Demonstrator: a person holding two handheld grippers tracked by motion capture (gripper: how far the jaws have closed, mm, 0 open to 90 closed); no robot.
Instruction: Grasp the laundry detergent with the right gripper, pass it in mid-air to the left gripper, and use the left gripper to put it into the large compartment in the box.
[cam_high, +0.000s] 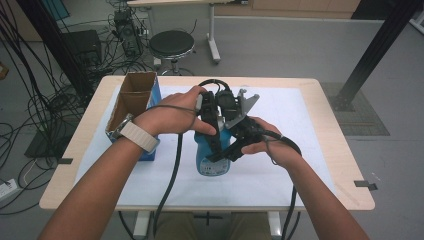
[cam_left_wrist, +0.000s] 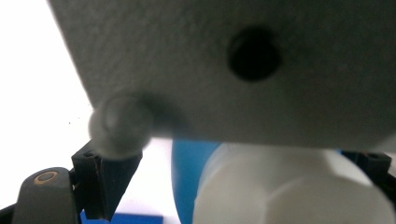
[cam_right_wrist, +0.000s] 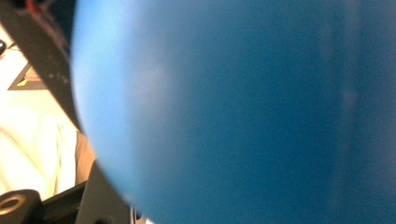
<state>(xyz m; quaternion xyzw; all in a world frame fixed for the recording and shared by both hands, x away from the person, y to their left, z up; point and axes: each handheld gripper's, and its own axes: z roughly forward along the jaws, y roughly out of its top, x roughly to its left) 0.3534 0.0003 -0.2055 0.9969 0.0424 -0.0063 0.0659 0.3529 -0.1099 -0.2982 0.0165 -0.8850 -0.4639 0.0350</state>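
Observation:
A blue bottle (cam_high: 212, 162) with a label stands on the white mat in the middle of the table. My right gripper (cam_high: 227, 150) comes in from the right and is shut on its body; the blue bottle wall (cam_right_wrist: 233, 112) sits close up in the right gripper view. My left gripper (cam_high: 219, 120) reaches in from the left at the bottle's top. In the left gripper view its jaws stand on either side of the white cap (cam_left_wrist: 289, 191), with a gap at the left jaw. The right gripper's grey plate (cam_left_wrist: 233, 70) looms just above the cap.
An open cardboard box (cam_high: 132, 100) with blue sides stands at the table's left, just behind the left wrist. The white mat (cam_high: 300, 150) covers most of the wooden table (cam_high: 340, 150). A stool (cam_high: 171, 44) and tangled cables lie on the floor beyond.

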